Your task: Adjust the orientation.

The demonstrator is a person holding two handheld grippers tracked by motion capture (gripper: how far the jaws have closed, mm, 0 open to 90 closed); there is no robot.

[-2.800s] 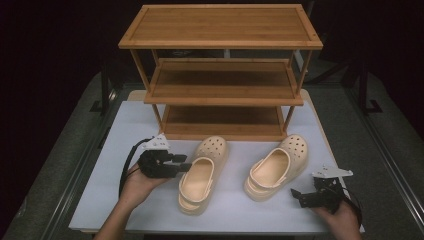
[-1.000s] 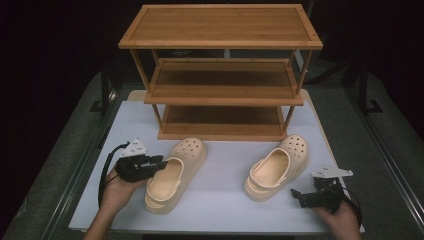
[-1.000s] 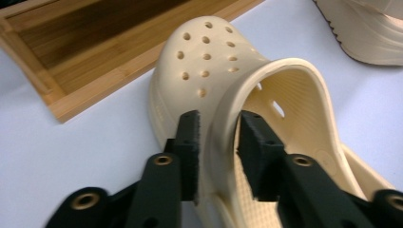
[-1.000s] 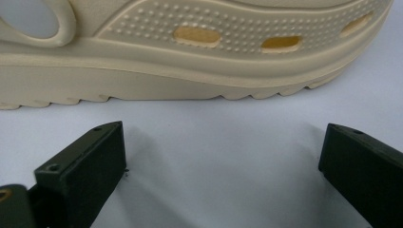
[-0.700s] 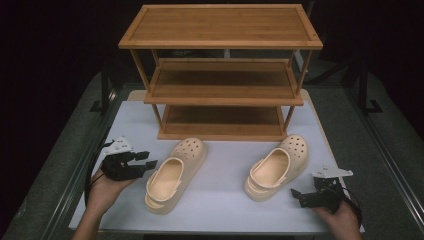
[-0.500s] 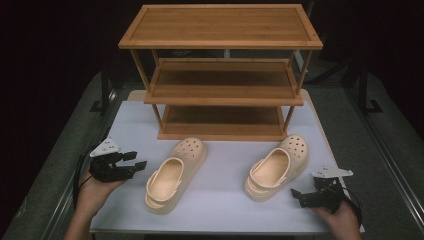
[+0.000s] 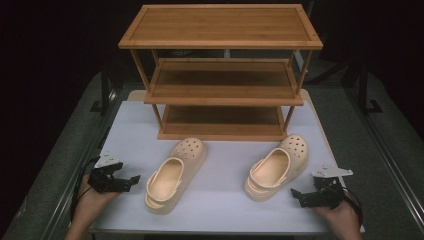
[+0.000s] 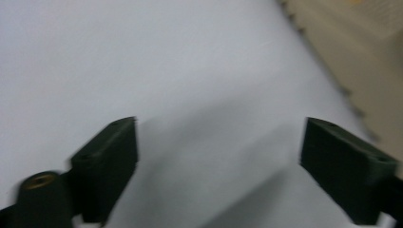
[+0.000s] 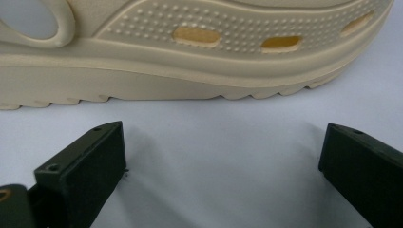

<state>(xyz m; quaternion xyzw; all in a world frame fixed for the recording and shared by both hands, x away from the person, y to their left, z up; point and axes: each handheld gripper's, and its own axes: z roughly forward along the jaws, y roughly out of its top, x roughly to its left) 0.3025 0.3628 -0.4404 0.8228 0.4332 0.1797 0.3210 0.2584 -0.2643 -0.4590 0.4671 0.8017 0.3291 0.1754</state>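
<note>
Your left gripper [image 7: 131, 179] and right gripper [image 7: 297, 194] both stand with jaws wide apart, holding nothing. Two clogs lie between them: the left clog [image 7: 175, 174] just beside your left gripper, the right clog [image 7: 276, 166] just ahead of your right.

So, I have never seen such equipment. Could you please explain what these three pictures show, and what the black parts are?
A person sits at a table and holds a hand tool in each hand: a gripper with two black jaws. The high view looks down from above. There the left gripper and the right gripper both rest near the front edge. The other two pictures come from small cameras riding on the grippers, looking along their own jaws. Both stand open and hold nothing. On the white surface lie two beige clogs: the left clog and the right clog, which the right gripper view shows close up. Behind them stands a wooden shoe rack with bare shelves.
</note>
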